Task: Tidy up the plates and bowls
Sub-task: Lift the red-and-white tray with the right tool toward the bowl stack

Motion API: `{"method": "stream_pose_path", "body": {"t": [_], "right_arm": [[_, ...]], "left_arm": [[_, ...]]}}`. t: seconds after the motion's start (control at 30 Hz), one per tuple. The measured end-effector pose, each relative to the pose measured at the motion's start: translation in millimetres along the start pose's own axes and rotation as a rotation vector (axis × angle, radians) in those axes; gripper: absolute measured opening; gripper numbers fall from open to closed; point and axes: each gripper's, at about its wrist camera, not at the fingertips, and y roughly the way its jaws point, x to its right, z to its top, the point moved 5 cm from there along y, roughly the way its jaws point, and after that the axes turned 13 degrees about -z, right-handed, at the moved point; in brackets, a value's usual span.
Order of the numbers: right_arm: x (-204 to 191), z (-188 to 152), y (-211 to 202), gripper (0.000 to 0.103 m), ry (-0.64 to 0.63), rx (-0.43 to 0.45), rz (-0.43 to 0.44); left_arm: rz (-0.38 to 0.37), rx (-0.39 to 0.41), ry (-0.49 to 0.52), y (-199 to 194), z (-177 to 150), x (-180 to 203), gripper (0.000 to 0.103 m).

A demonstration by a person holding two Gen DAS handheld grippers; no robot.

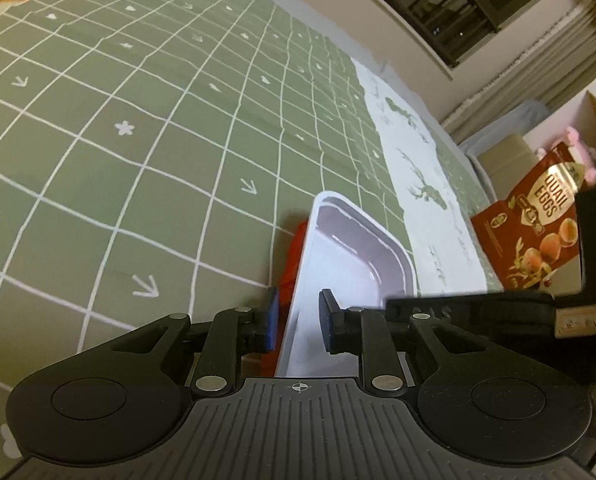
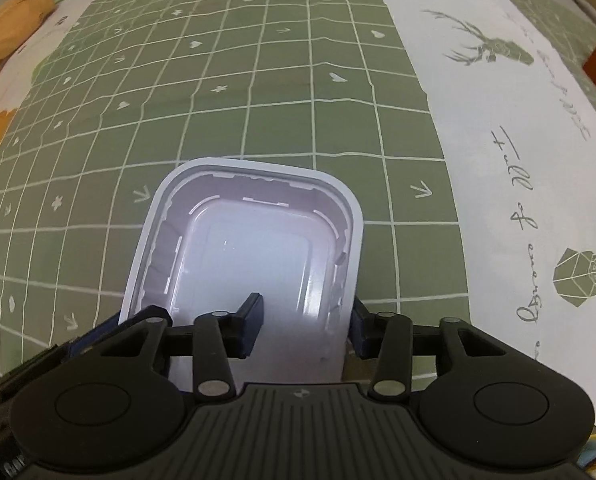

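White plastic bowl [image 2: 254, 256] over green checked bedsheet [image 2: 258, 92]: left gripper [image 1: 298, 322] clamps left rim, right gripper [image 2: 305, 324] clamps right wall. Step: two-handed carry. Next: level lowering, release.

A glossy, smooth white plastic bowl [image 2: 250, 256] is seen on a matt green checked cloth [image 2: 258, 92], faintly creased; a glossy printed paper pouch [image 1: 537, 232] is seen at the right, and matt black plastic gripper arms [image 2: 214, 344] with shiny metal pins
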Motion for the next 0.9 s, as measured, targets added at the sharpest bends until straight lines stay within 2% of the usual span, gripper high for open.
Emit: {"method": "stream_pose_path", "body": {"t": [0.1,0.23,0.3,0.4,0.5,0.6,0.67,0.8,0.9], "right_arm": [[6,-8,-13,0.036,0.019,-0.009,0.048],[16,-27,-63,0.036,-0.011,0.063,0.150],[24,-38,-93,0.036,-0.040,0.090,0.195],[42,-53,-133,0.036,-0.074,0.156,0.222],[77,-65,-176,0.036,-0.070,0.222,0.254],[122,-81,-207,0.037,-0.065,0.296,0.231],[152,-93,-218,0.039,-0.053,0.328,0.200],[202,-111,-214,0.039,-0.004,0.347,0.167],[228,-118,-191,0.039,0.038,0.313,0.213]], "left_arm": [[-0.017,0.005,-0.009,-14,-3,4,0.023],[0.013,0.065,0.115,-64,-18,45,0.023],[0.028,0.099,0.119,-88,-26,64,0.023],[0.050,0.109,0.181,-114,-29,111,0.026],[0.045,0.122,0.281,-128,-33,170,0.029],[0.027,0.073,0.339,-120,-47,218,0.031],[0.000,-0.014,0.321,-101,-61,238,0.033],[-0.042,-0.147,0.263,-66,-84,251,0.032],[-0.013,-0.196,0.265,-41,-100,248,0.031]]}}
